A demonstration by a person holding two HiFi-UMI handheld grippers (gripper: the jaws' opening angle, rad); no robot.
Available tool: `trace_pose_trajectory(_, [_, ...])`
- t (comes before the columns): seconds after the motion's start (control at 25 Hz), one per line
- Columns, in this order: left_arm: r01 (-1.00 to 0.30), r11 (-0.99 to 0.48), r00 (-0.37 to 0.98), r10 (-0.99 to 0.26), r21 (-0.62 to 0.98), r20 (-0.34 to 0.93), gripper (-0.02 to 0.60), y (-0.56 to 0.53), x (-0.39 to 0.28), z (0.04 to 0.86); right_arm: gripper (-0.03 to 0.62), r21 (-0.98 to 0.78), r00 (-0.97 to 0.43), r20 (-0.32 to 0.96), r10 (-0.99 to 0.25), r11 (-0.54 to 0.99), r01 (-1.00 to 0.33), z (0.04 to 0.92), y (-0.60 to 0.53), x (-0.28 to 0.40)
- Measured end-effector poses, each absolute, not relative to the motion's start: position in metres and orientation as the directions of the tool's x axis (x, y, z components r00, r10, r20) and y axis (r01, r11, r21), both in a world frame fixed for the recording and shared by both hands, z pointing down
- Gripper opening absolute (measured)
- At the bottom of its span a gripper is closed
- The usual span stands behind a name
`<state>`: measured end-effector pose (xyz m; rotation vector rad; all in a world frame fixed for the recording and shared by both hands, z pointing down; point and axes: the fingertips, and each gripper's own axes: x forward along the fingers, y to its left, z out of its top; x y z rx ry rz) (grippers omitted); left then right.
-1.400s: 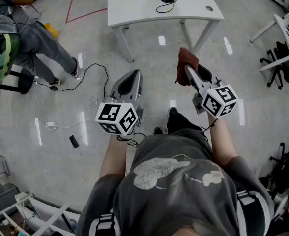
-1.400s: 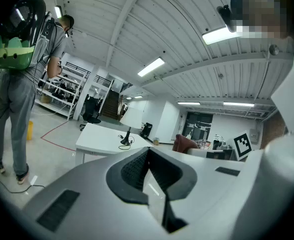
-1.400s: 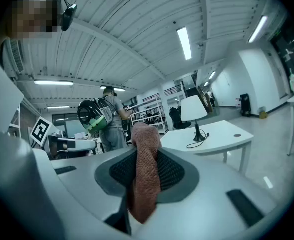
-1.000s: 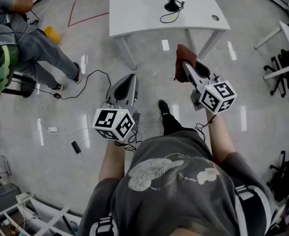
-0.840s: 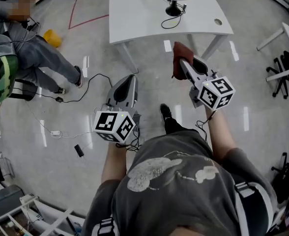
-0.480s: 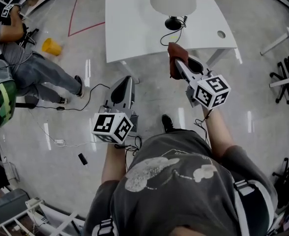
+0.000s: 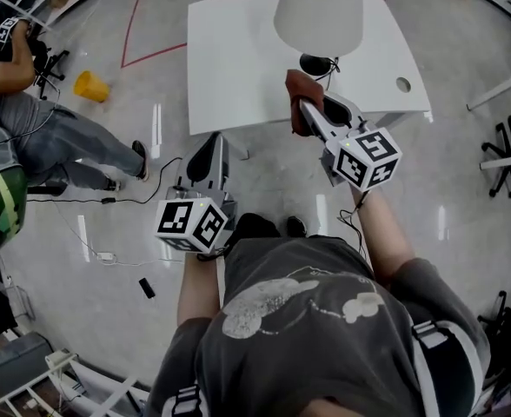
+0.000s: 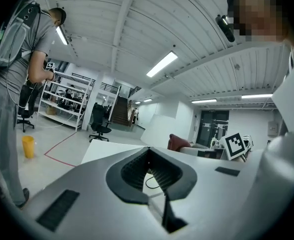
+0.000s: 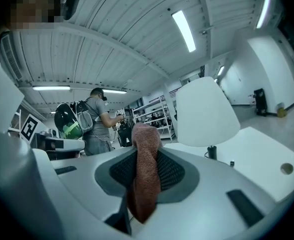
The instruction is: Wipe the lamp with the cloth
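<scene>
Right gripper (image 7: 311,118): jaws clamped on the red-brown cloth (image 7: 300,111), which is near the lamp (image 7: 319,11) on its near side, not touching it. The lamp stands on the white worktop (image 7: 229,50). Left gripper (image 7: 209,148): jaws together, nothing between them, well left of the lamp, off the worktop's near edge.

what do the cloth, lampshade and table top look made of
Cloth: rust-red soft fabric, a knitted or terry weave shows in its ribbed surface. Lampshade: white, smooth and matte, fabric or plastic, cannot tell which. Table top: white, flat, even sheen, probably laminate or painted board.
</scene>
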<state>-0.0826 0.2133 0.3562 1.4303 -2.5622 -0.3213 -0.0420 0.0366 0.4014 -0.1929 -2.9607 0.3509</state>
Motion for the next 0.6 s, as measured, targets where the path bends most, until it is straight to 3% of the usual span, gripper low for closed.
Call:
trace_pose_trajectory(0.2, [-0.836, 0.481, -0.488, -0.872, 0.266, 0.041, 0.008, 0.193, -0.143, 0.35, 0.091, -0.236, -0.986, 0.131, 0.105, 0.969, 0.072, 0.391, 0.026, -0.094])
trace_pose_trajectory(0.6, [-0.936, 0.282, -0.284, -0.959, 0.209, 0.024, 0.008, 0.155, -0.222, 0.348, 0.091, -0.251, -0.994, 0.09, -0.061, 0.965, -0.082, 0.385, 0.027, -0.157])
